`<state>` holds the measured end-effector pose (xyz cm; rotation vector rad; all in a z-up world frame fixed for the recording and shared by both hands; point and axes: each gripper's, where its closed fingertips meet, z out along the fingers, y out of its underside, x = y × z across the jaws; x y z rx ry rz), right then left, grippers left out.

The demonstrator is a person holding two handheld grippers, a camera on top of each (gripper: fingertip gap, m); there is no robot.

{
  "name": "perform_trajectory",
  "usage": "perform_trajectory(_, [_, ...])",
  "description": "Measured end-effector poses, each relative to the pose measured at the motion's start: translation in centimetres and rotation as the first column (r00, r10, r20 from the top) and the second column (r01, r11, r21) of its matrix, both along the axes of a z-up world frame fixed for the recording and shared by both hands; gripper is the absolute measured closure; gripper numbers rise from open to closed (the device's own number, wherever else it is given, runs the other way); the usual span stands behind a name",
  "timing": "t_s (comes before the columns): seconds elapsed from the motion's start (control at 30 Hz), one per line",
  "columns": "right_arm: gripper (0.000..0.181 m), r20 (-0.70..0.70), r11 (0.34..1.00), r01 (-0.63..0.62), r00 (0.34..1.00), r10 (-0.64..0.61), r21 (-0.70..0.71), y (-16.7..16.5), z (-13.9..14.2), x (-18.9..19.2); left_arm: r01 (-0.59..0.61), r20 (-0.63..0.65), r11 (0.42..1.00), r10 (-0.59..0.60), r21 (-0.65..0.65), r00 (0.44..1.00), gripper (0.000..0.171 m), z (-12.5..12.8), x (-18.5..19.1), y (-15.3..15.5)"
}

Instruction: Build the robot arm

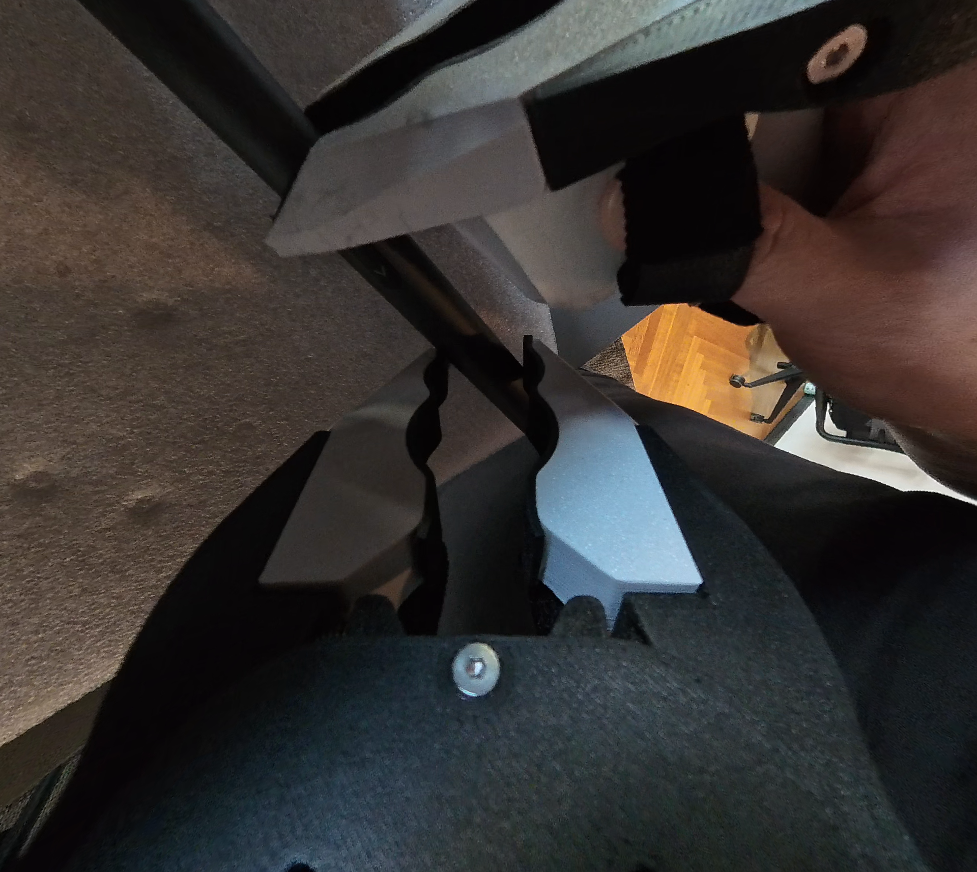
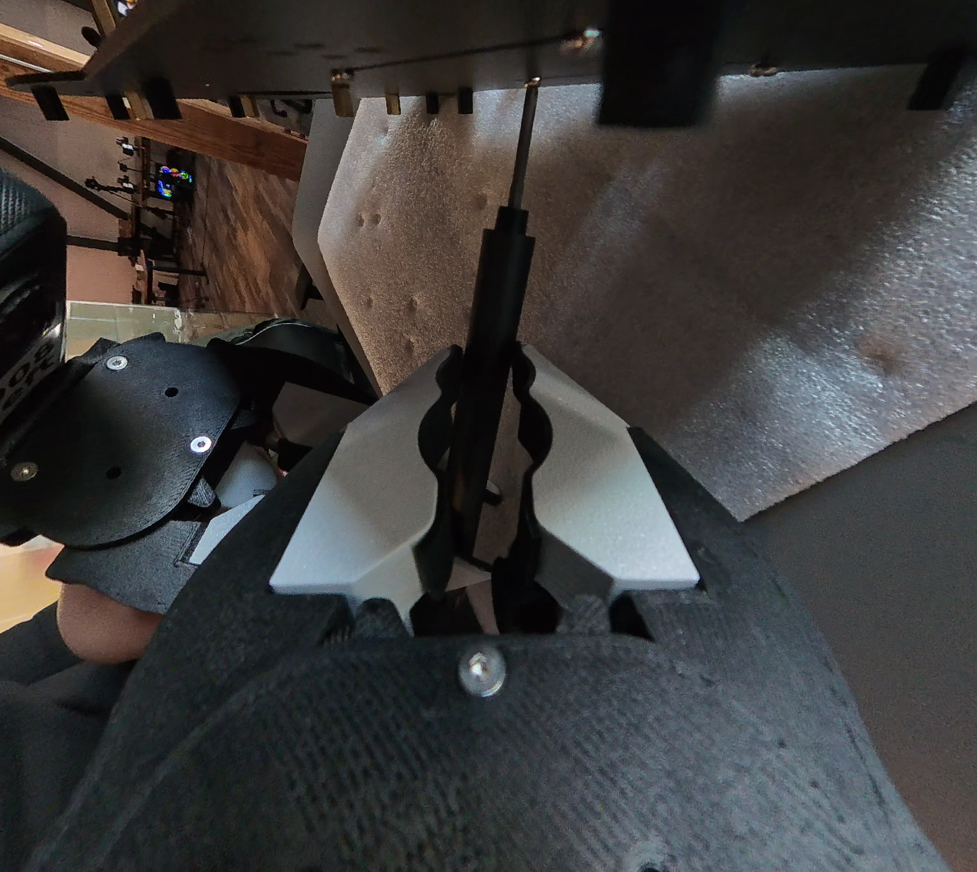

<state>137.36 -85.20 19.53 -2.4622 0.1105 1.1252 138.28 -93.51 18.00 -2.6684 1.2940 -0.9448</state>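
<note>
- One white foam sheet (image 2: 687, 318), dimpled, covers most of the grey counter (image 2: 872, 609). Judged soft and easily dented.
- One dark flat board (image 2: 423, 1) is seen over the sheet's far edge. Judged stiff; best taken by its edge.
- Two hand-held grippers are counted. The left hand-held gripper (image 1: 484, 355) has a dark bar (image 1: 222, 69) passing between its parted fingers; contact cannot be told. The right hand-held gripper (image 2: 485, 360) is closed around the handle of the screwdriver.
- One slim black screwdriver with a thin metal shaft (image 2: 497, 318) is held pointing at the board's near edge. Judged light, rigid, smooth and prone to twisting; the thick handle is the sound hold.
- At least three brass standoffs (image 2: 341, 98) are counted along that edge.
- One small screw (image 2: 535, 81) is met by the tip.
</note>
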Motion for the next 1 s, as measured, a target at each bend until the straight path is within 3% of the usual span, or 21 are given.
perform_trajectory(0.37, [0.162,-0.005,1.000,-0.002,1.000,0.002,0.011,0.0,0.1,0.0,-0.002,0.009,1.000,0.002,0.000,1.000,0.145,0.0,0.0,0.0])
perform_trajectory(0.63, [0.163,-0.156,0.999,0.048,0.987,-0.046,0.009,0.1,0.3,-0.5,-0.001,-0.018,1.000,0.001,0.013,1.000,0.145,0.0,-0.9,0.2])
perform_trajectory(1.0, [0.163,-0.203,0.998,0.057,0.978,-0.055,0.008,0.2,0.3,-0.7,0.007,-0.034,1.000,-0.006,0.014,0.999,0.145,0.0,-1.2,0.3])
